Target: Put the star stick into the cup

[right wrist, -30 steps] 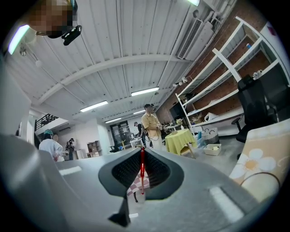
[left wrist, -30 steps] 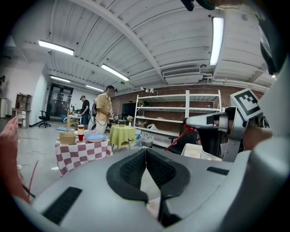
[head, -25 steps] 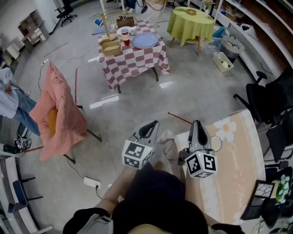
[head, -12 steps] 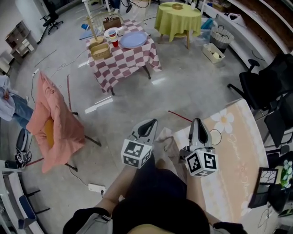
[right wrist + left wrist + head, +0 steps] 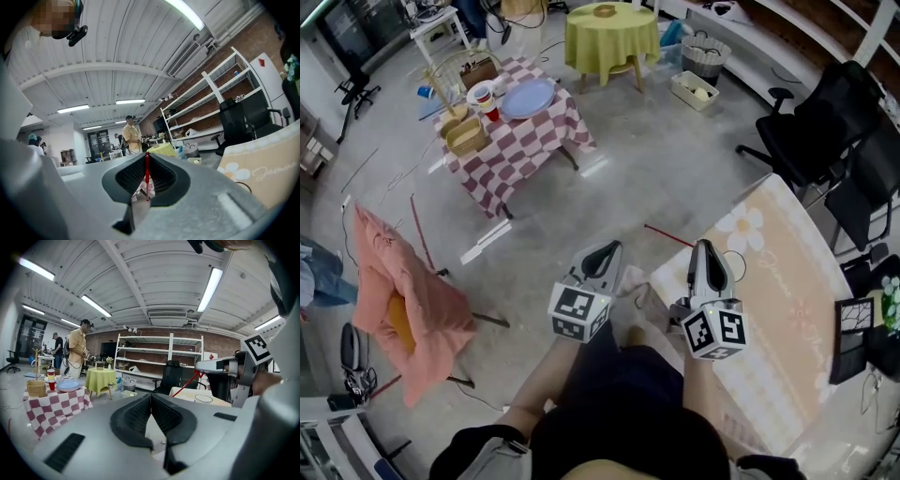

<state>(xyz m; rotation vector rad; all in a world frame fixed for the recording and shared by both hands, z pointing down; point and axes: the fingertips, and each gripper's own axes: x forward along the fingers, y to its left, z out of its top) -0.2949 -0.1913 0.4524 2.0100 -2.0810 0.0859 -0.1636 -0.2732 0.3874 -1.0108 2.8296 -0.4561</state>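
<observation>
Close in front of the person, the left tongs point(image 5: 605, 255) are pressing shut with nothing in them. Beside them, the right tongs point(image 5: 706, 253) are pinching the thin red star stick point(image 5: 667, 237), almost fully closed on it. Far off, a red cup point(image 5: 492, 112) is standing on the checked bench point(image 5: 530, 145).
</observation>
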